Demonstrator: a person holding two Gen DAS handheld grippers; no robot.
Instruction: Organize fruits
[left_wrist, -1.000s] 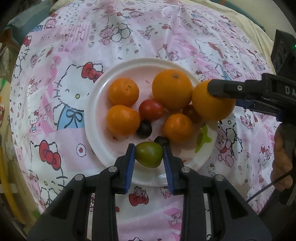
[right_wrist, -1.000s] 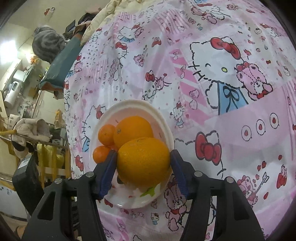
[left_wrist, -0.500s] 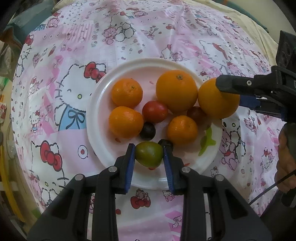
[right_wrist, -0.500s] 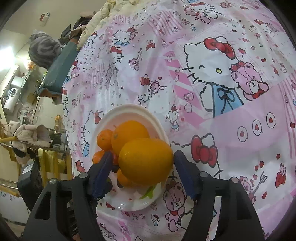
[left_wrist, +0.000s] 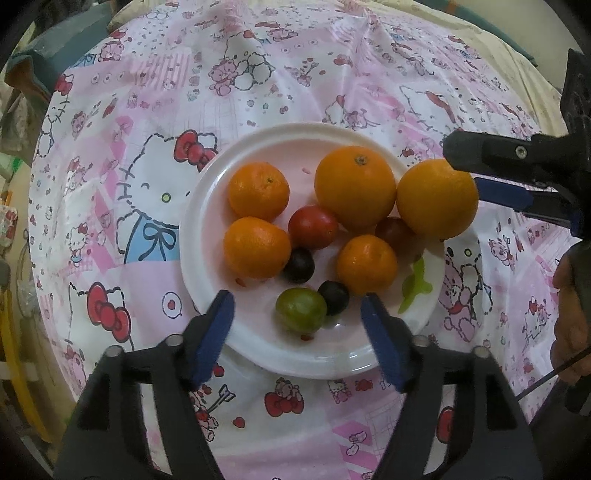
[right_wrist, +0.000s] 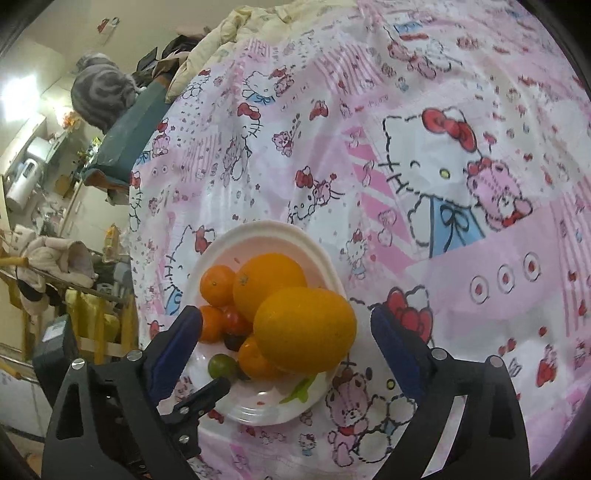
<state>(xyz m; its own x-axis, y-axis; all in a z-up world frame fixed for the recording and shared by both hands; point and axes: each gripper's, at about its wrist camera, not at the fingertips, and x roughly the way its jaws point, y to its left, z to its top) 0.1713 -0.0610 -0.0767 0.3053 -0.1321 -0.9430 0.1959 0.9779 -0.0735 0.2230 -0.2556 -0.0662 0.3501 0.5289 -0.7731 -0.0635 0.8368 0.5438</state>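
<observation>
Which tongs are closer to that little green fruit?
Left. The left tongs stand open around the green fruit on the plate; the right tongs straddle the big orange.

The left wrist view looks steeply down, close above the plate (left_wrist: 207, 236), just ahead of its hand-held gripper (left_wrist: 297, 315). The right wrist view faces it from the opposite side, seemingly lower. Both share the plate (right_wrist: 321, 258).

The right gripper (right_wrist: 286, 330) spreads wide around a large orange (right_wrist: 304, 329) in the lower centre, without touching, above a white plate (right_wrist: 317, 254) of fruit on pink cloth (right_wrist: 424, 155).
</observation>
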